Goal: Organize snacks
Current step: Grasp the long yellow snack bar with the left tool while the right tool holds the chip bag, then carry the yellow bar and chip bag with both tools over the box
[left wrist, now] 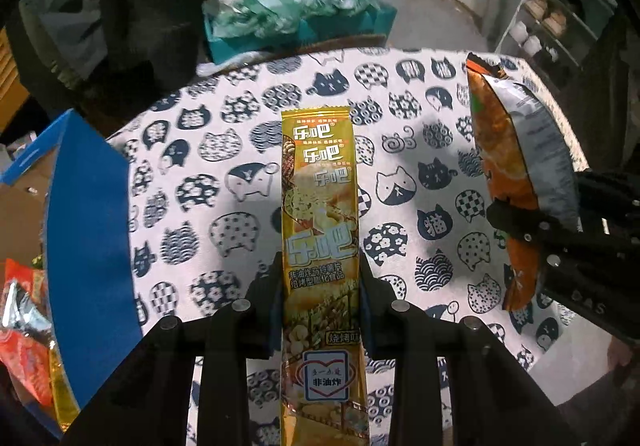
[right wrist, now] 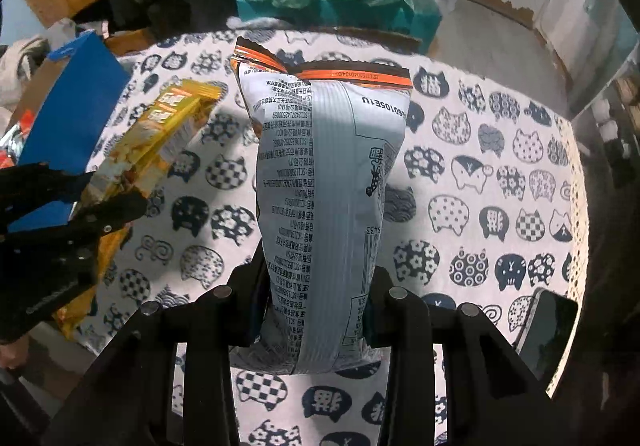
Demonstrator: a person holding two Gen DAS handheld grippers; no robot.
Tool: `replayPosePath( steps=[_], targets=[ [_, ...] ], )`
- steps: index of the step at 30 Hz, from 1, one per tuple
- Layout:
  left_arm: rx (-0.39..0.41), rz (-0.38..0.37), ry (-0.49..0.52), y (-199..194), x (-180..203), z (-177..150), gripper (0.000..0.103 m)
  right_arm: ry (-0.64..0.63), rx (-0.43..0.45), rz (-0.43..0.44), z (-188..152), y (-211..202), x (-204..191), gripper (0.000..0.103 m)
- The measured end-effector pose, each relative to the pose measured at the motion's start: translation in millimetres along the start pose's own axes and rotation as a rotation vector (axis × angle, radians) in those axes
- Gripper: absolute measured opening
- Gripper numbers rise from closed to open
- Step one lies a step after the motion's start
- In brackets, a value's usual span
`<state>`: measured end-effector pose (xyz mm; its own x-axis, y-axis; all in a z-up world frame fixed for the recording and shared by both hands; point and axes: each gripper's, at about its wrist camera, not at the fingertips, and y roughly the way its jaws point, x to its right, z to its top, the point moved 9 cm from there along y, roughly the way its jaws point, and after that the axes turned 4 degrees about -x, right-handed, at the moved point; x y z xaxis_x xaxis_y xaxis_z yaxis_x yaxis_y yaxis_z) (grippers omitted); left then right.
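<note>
The bench (left wrist: 224,133) wears a white cloth printed with dark cat heads, and nearly all of that cloth lies bare. Its far edge curves past a teal box (left wrist: 296,33) heaped with green and white plastic wrapping; beyond that box is open floor. At the bench's left edge stands a blue box (left wrist: 92,230), its open top showing a red packet (left wrist: 24,350) and a yellow one lying inside. In the right wrist view a dark phone (right wrist: 548,330) lies flat at the bench's right edge, near the lacy hem of the cloth.

The left claw (left wrist: 320,278) is clenched on a long yellow snack pack (left wrist: 318,205), its fingers (left wrist: 260,286) pressing the pack's two long sides about midway down. The pack points away over the middle of the bench, held above the cloth, just right of the blue box.

The right claw (right wrist: 320,286) is grasping a puffy chip bag (right wrist: 324,181), silver printed back facing the camera, orange band along the crimped top seam. Its fingers (right wrist: 380,286) pinch the bag's lower part. In the left wrist view the same bag (left wrist: 516,173) hangs to the right of the yellow pack, orange face and grey back both showing, well apart from it with bare cloth between. In the right wrist view the yellow pack (right wrist: 160,141) slants up between the blue box and the chip bag, held in the left claw (right wrist: 104,201).
</note>
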<state>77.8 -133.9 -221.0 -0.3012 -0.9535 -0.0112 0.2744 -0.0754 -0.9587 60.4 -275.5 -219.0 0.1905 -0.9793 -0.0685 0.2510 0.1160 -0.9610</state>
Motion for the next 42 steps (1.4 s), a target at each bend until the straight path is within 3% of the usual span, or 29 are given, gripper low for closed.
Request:
replayPosePath(
  steps=[4,25,42],
  targets=[
    [0.026,-0.014,-0.029,-19.7,-12.5,-0.9,0.031,-0.019,0.026,0.005,8.0,-9.1,-13.0,0.036],
    [0.185,0.055,-0.065,-100.0,-64.7,-10.5,0.031,-0.117,0.132,0.104,42.5,-62.6,-97.8,0.036],
    [0.23,0.07,-0.21,-122.7,-142.3,-21.3,0.031,-0.208,0.153,0.169,71.8,-80.4,-173.7,0.036]
  ],
)
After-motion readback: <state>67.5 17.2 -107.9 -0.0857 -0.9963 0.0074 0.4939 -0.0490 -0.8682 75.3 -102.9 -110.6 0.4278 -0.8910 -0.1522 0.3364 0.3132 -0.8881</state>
